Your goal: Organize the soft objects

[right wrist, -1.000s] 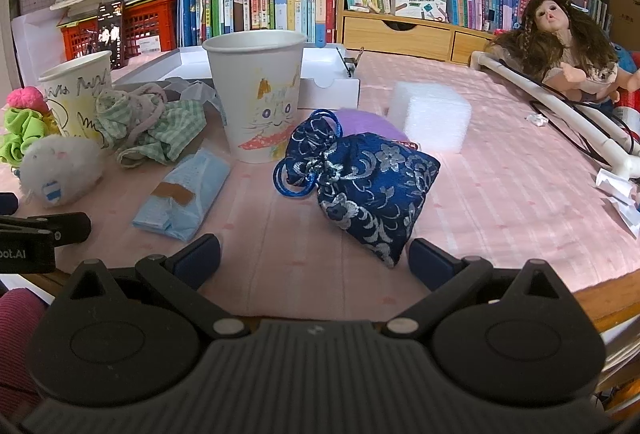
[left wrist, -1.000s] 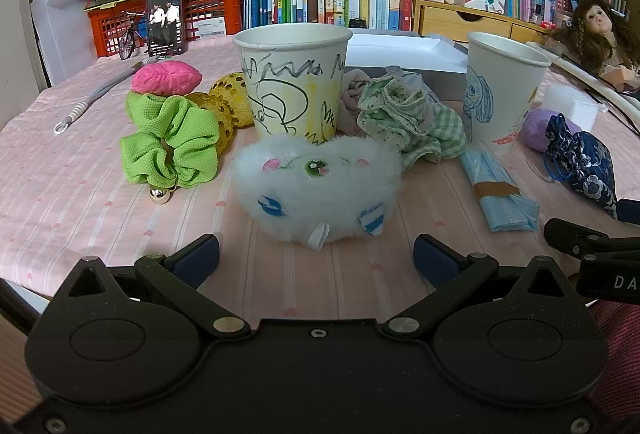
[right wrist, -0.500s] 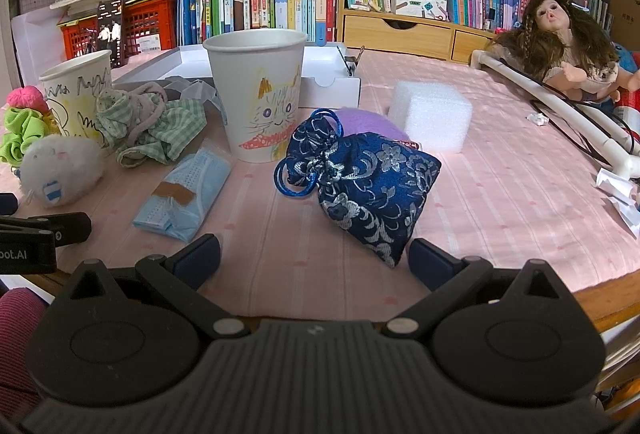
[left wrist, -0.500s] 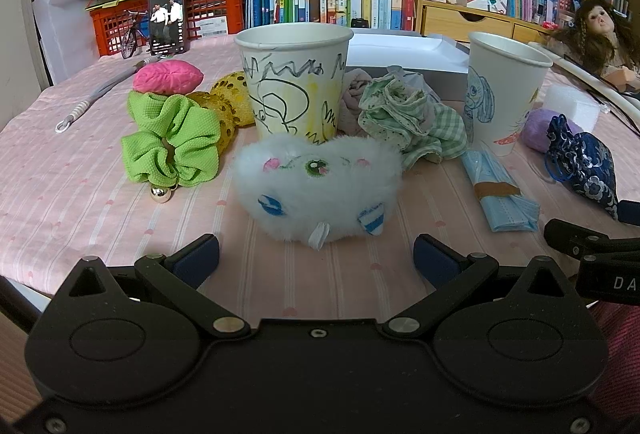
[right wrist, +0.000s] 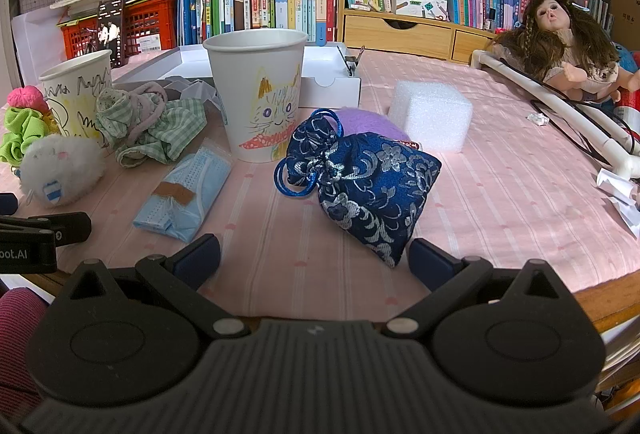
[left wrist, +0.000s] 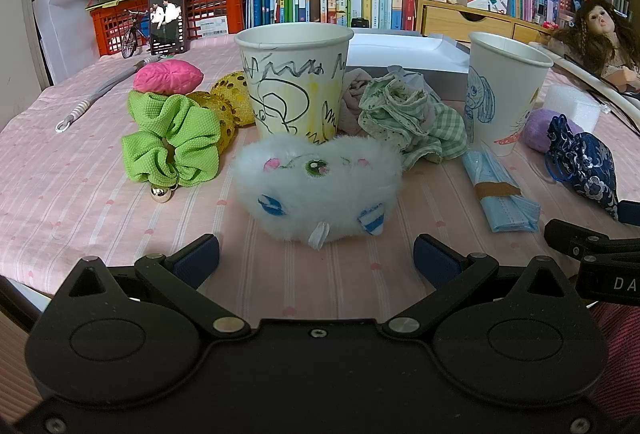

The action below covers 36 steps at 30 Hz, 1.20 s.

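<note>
A white fluffy plush (left wrist: 318, 190) lies just ahead of my left gripper (left wrist: 316, 258), which is open and holds nothing. Behind the plush stands a scribbled paper cup (left wrist: 294, 82), with a green scrunchie (left wrist: 172, 142), a pink squishy (left wrist: 168, 76) and gold sequin balls (left wrist: 234, 102) to its left. A green checked cloth (left wrist: 412, 122) and a folded blue mask (left wrist: 500, 194) lie to the right. My right gripper (right wrist: 314, 258) is open and apart from the blue brocade pouch (right wrist: 360, 178) in front of it. A cat-drawn cup (right wrist: 258, 94), a purple ball (right wrist: 368, 124) and a white foam block (right wrist: 430, 114) stand behind the pouch.
A white shallow box (right wrist: 328, 82) sits behind the cups. A doll (right wrist: 568, 34) and a white pipe stand (right wrist: 560, 106) occupy the right side. Bookshelves, a red crate (left wrist: 216, 10) and a phone (left wrist: 166, 20) line the back. The pink tablecloth's front edge (right wrist: 600, 286) is close to both grippers.
</note>
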Each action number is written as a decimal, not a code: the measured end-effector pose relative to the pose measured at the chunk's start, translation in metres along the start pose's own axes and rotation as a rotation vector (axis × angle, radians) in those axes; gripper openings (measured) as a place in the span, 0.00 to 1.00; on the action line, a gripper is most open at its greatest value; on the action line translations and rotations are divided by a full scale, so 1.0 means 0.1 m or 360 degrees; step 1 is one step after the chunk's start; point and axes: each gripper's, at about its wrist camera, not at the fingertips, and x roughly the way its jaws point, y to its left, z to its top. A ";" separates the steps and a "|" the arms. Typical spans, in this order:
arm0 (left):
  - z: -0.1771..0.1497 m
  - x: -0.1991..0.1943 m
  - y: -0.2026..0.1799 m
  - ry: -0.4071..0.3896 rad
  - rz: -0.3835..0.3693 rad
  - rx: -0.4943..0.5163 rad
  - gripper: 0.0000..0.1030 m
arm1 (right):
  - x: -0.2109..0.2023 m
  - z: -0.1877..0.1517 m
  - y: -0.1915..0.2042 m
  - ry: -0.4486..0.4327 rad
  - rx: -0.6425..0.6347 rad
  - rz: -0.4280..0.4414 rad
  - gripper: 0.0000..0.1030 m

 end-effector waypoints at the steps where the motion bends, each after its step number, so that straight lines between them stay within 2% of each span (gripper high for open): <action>1: 0.00 0.00 0.00 0.0000 0.0000 0.0000 1.00 | 0.00 0.00 0.00 0.0000 0.0000 0.0000 1.00; 30: 0.00 0.01 0.05 -0.0004 -0.0016 0.0015 1.00 | -0.01 -0.01 0.00 -0.0014 0.0012 -0.0006 1.00; 36: 0.02 0.00 0.16 -0.0007 -0.0029 0.0021 1.00 | -0.06 -0.02 -0.02 -0.0032 0.0021 0.0050 1.00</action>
